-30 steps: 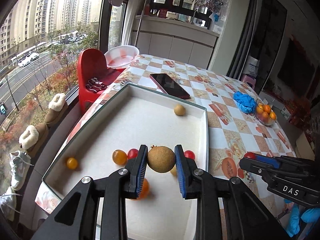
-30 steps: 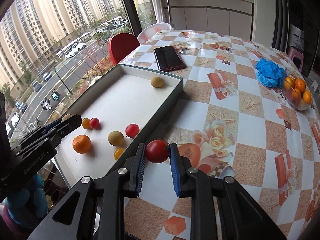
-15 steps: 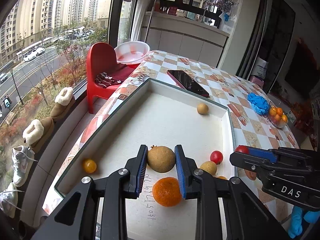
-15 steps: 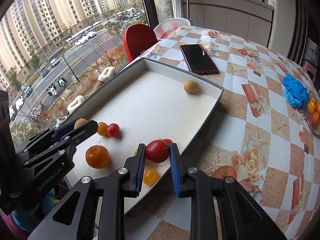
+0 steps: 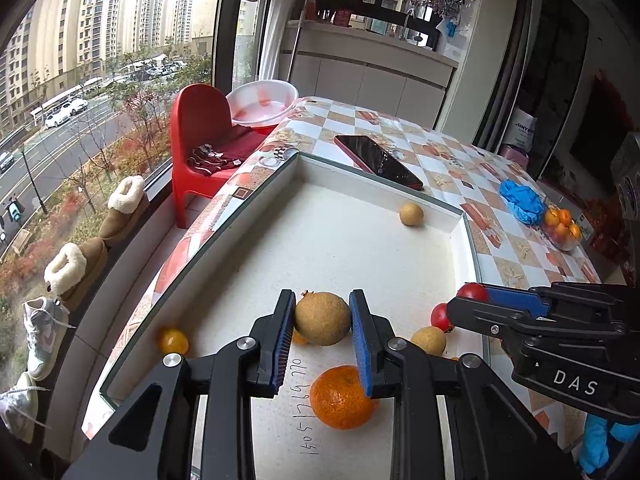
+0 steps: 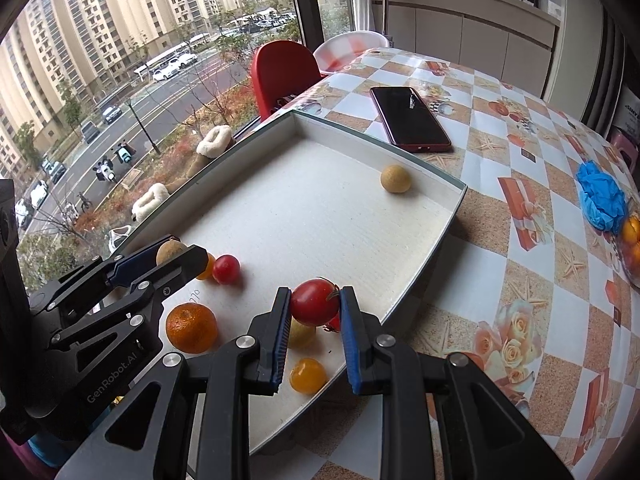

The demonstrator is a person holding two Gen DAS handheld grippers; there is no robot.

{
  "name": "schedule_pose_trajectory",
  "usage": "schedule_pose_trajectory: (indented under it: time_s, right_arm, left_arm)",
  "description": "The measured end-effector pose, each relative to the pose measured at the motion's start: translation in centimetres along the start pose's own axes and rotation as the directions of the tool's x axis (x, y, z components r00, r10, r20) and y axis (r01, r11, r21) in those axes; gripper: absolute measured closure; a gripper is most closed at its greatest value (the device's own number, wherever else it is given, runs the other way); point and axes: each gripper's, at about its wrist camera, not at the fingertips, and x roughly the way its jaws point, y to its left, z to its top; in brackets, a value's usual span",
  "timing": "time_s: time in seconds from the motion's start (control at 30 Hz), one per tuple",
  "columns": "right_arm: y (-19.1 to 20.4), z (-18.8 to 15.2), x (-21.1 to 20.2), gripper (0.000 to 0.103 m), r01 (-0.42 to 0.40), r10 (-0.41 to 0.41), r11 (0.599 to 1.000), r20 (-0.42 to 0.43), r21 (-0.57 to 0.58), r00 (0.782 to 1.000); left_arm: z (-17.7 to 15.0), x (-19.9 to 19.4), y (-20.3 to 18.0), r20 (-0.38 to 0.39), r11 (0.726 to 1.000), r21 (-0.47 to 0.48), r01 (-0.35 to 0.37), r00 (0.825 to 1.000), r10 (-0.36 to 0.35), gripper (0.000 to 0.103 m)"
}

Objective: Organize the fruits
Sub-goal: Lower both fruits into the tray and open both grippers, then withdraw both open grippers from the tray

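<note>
My left gripper [image 5: 322, 318] is shut on a round tan fruit [image 5: 322, 319] and holds it above the near end of the white tray [image 5: 256, 216]. Over the tray's near right corner, my right gripper [image 6: 315, 307] is shut on a red tomato [image 6: 315, 302]. On the tray floor lie an orange mandarin [image 5: 343, 397], a small tan fruit [image 5: 428, 340], a red cherry tomato [image 5: 440, 316], a yellow cherry tomato [image 5: 173, 341] and a far tan fruit [image 5: 411, 214]. The right wrist view adds another red cherry tomato [image 6: 226, 269] and a yellow one [image 6: 308, 375].
A dark phone [image 5: 378, 156] lies on the checked tablecloth just beyond the tray. A blue cloth [image 5: 522, 202] and a glass bowl of oranges [image 5: 562, 228] sit at the far right. A red chair [image 5: 200, 128] and a pink basin [image 5: 262, 104] stand by the window.
Both grippers have moved in over the tray's near end with their fruits still gripped; the right one came from above the tablecloth across the tray's edge.
</note>
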Motion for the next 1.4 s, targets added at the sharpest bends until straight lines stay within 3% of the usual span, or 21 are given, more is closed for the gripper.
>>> schedule_pose_trajectory:
  time_s: [0.83,0.87,0.93,1.0,1.1,1.17,1.23,1.33,1.4]
  right_arm:
    - [-0.2,1.4,2.3,0.075,0.013,-0.014,1.0,-0.048,-0.021,0.999]
    - [-0.3,1.5,2.5,0.074,0.014,-0.015,1.0,-0.051,-0.019,0.999]
    - [-0.4,1.5,2.5,0.057,0.017,-0.017,1.0,-0.049,-0.011,0.999]
    - [-0.6,1.5,2.3,0.049,0.017,-0.017,1.0,-0.042,-0.005,0.999]
    - [-0.9,1.6,1.9,0.048,0.038,-0.038,0.999,-0.03,0.004,0.999]
    - [-1.3,1.7,1.5,0.042,0.033,-0.032,0.999,-0.026,0.024,0.999]
    - [-1.7,1.7,1.1,0.029,0.037,-0.036,0.998,-0.022,0.04,0.999]
    - [-1.8,1.5,0.4,0.023,0.047,-0.047,0.998,-0.014,0.047,0.999]
    - [-2.0,1.3,0.1,0.021,0.043,-0.042,0.998,-0.014,0.056,0.999]
  left_arm:
    - [0.5,2.0,-0.2,-0.049,1.0,0.02,-0.019,0.999,0.02,0.074]
    - [0.5,2.0,-0.2,-0.047,1.0,0.02,-0.022,0.999,0.023,0.074]
    - [0.4,2.0,-0.3,-0.047,1.0,0.022,-0.023,0.999,0.024,0.074]
    - [0.4,2.0,-0.3,-0.046,0.999,0.027,-0.025,0.999,0.027,0.073]
    - [0.3,1.9,-0.2,-0.039,0.997,0.025,-0.069,0.997,0.07,0.052]
    - [0.3,1.7,0.3,-0.028,0.997,0.004,-0.078,0.997,0.078,0.035]
    - [0.3,1.4,0.7,-0.027,0.997,-0.014,-0.069,0.997,0.069,0.033]
    - [0.3,1.3,0.4,-0.045,0.998,-0.002,-0.069,0.997,0.069,0.032]
    - [0.2,1.1,0.1,-0.044,0.997,0.006,-0.083,0.996,0.083,0.011]
